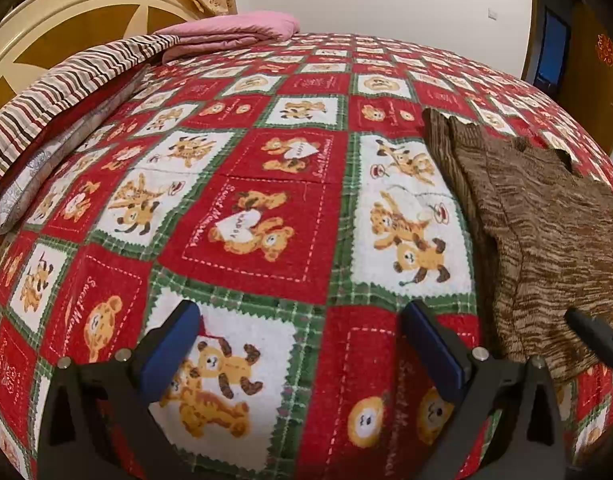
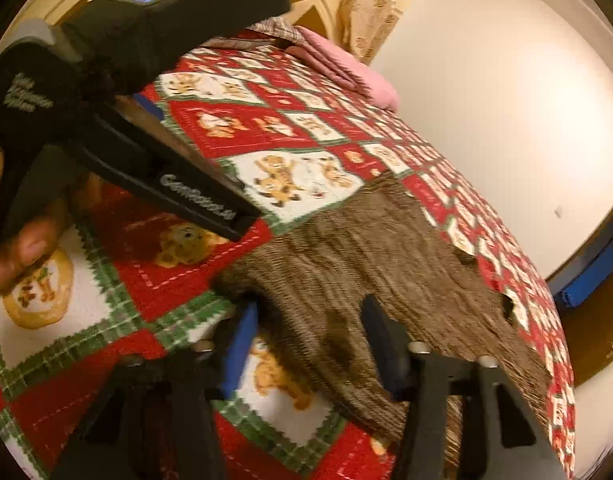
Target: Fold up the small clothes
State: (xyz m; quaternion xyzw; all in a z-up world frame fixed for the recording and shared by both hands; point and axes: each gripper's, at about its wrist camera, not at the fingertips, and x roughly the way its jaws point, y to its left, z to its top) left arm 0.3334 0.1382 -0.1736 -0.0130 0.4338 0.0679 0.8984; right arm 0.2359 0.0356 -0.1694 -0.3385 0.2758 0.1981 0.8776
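A small brown knitted garment [image 1: 546, 236] lies flat on the red, green and white bear-print bedspread [image 1: 262, 200], at the right in the left wrist view. My left gripper [image 1: 302, 320] is open and empty over the bedspread, left of the garment. In the right wrist view the garment [image 2: 386, 256] fills the middle. My right gripper [image 2: 310, 320] is open, its blue-padded fingers [image 2: 242, 340] spread around the garment's near edge, not closed on it. The left gripper's body [image 2: 158, 160] and the hand holding it show at upper left there.
A striped pillow [image 1: 66, 92] and a folded pink blanket [image 1: 242, 32] lie at the head of the bed by the cream headboard [image 1: 78, 24]. A white wall [image 2: 486, 100] stands beyond the bed. A wooden door [image 1: 586, 80] is at far right.
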